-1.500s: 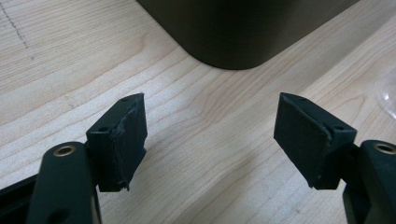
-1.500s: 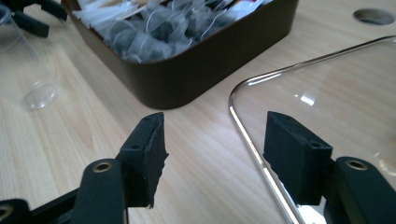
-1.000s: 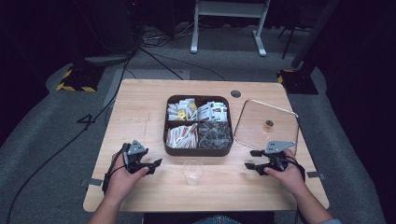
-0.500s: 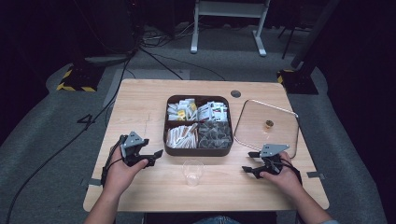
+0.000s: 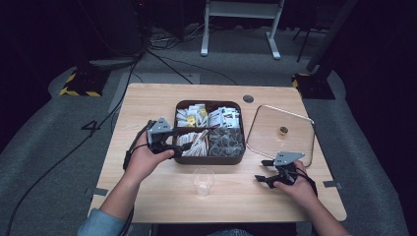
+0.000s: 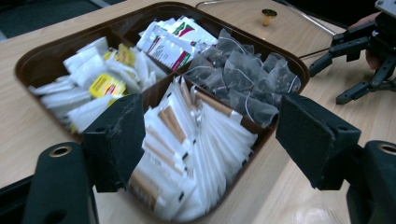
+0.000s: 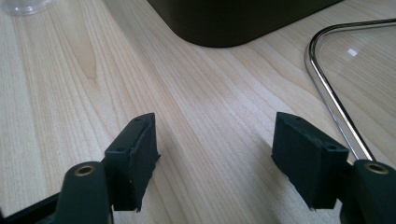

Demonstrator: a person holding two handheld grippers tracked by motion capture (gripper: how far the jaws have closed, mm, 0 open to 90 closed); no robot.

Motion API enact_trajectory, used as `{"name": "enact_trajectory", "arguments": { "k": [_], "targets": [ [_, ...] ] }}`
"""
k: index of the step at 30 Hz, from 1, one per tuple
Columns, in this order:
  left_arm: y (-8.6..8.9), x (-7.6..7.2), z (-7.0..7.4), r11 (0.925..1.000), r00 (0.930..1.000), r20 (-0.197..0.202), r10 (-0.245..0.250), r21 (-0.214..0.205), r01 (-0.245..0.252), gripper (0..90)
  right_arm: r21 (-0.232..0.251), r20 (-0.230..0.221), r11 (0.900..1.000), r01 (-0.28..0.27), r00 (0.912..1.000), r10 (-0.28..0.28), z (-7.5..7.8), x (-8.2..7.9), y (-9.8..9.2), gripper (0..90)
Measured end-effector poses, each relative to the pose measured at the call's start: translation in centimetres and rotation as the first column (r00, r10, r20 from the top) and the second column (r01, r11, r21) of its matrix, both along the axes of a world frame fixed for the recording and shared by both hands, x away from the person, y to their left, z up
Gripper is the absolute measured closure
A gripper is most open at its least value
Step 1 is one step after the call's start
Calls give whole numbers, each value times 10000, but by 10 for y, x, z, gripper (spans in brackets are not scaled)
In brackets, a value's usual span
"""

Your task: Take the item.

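Note:
A dark brown four-compartment tray (image 5: 209, 160) sits mid-table. Its near-left compartment holds long white sachets (image 6: 196, 154), the near-right one grey mesh tea bags (image 6: 243, 79). The far compartments hold white and yellow packets (image 6: 93, 79) and printed packets (image 6: 170, 42). My left gripper (image 5: 189, 140) hovers at the tray's left side, open, its jaws straddling the white sachets (image 5: 193, 139) without holding any. My right gripper (image 5: 260, 170) rests low over bare wood at the front right, open and empty, pointing toward the tray's near corner (image 7: 233, 18).
A clear plastic cup (image 5: 203, 181) stands in front of the tray, between the two hands. A glass lid (image 5: 268, 132) with a metal rim and a small brass knob (image 5: 282, 130) lies right of the tray, close behind my right gripper. A cable trails off the table's left side.
My left gripper has moved forward and right from the bare table to the tray's near-left compartment. The right gripper has shifted slightly back toward the person.

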State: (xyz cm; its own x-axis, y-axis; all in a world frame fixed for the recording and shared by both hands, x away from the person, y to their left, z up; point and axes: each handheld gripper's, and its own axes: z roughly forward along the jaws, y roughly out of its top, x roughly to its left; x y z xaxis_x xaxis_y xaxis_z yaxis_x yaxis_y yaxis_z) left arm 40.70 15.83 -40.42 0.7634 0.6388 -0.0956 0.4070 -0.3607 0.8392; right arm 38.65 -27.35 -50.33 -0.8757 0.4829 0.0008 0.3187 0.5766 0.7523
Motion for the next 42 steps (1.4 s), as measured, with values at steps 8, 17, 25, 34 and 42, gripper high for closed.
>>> {"name": "enact_trajectory", "arguments": {
  "k": [8,17,25,34,42],
  "targets": [
    [-39,29,1,9976,9959,-705,-559,358,585,339,6,3,10000,5,10000,-5,0,0,0,316],
    [-81,47,-8,9889,9809,-1274,-1470,44,1488,487,8,3,10000,14,10000,-14,0,0,0,317],
    [-105,65,-29,9752,9690,-1927,-1548,1273,1811,504,5,14,10000,47,10000,-47,0,0,0,320],
    [-122,72,-37,9609,9585,-2324,-1651,1809,2094,587,12,23,10000,73,10000,-73,0,0,0,325],
    [-127,75,-40,9468,9517,-2664,-1529,2363,2183,691,9,21,10000,83,10000,-83,0,0,0,326]
  ]
}}
